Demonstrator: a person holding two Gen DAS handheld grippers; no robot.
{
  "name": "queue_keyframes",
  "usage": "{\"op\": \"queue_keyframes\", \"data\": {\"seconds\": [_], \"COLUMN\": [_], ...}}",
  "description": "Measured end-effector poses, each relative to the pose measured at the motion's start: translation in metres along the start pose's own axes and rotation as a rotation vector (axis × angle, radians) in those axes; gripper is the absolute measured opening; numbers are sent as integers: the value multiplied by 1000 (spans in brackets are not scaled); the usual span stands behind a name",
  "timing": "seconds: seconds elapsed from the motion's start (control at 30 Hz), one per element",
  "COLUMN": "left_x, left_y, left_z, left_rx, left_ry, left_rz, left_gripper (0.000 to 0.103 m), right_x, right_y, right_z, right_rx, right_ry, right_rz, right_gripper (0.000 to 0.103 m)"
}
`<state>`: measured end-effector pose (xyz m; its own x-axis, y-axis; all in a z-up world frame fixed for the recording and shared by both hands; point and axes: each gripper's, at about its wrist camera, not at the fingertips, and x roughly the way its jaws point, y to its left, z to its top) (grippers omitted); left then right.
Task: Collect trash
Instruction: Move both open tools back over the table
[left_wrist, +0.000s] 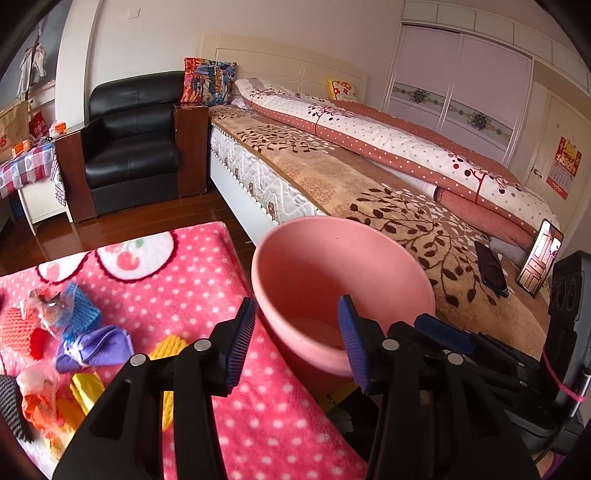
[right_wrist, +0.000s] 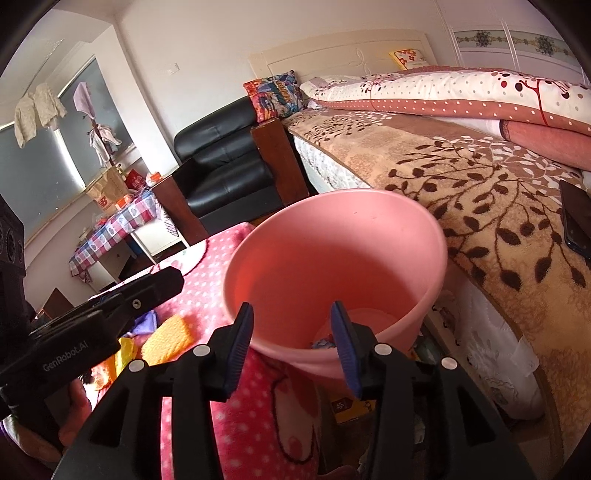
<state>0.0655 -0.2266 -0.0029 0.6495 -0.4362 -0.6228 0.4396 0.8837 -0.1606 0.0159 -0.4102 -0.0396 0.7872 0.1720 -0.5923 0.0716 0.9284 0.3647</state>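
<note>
A pink bin (left_wrist: 343, 266) stands between a pink dotted blanket (left_wrist: 155, 288) and the bed; it also shows in the right wrist view (right_wrist: 332, 254), with a small scrap (right_wrist: 322, 342) at its bottom. Several pieces of trash lie on the blanket at the left: a blue foam net (left_wrist: 79, 312), a purple wrapper (left_wrist: 98, 347), yellow pieces (left_wrist: 86, 387) and orange scraps (left_wrist: 38, 406). My left gripper (left_wrist: 297, 339) is open and empty at the bin's near rim. My right gripper (right_wrist: 291, 339) is open and empty over the bin's near rim.
The bed (left_wrist: 369, 184) with a leaf-pattern blanket lies to the right, with two phones (left_wrist: 491, 267) on it. A black armchair (left_wrist: 133, 144) stands at the back. A small table (left_wrist: 26, 166) with a checked cloth stands at the far left. The floor is wood.
</note>
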Motion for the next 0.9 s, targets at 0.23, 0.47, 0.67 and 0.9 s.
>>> {"op": "queue_keyframes", "data": {"seconds": [0.23, 0.47, 0.67, 0.9], "left_x": [-40, -82, -114, -140], "left_y": [18, 45, 62, 71], "left_z": [-22, -45, -65, -88], "left_rx": [-17, -63, -112, -138], "left_ry": [-43, -84, -117, -130], "left_rz": [85, 188, 227, 241], "left_gripper": [47, 47, 47, 47], "right_x": [-12, -22, -36, -50], "right_y": [44, 82, 114, 141], "right_z": [-22, -45, -67, -85], "right_rx": [-40, -63, -121, -200], "right_ry": [18, 39, 32, 35], "right_rz": [55, 93, 106, 114], "right_gripper": [43, 43, 43, 43]}}
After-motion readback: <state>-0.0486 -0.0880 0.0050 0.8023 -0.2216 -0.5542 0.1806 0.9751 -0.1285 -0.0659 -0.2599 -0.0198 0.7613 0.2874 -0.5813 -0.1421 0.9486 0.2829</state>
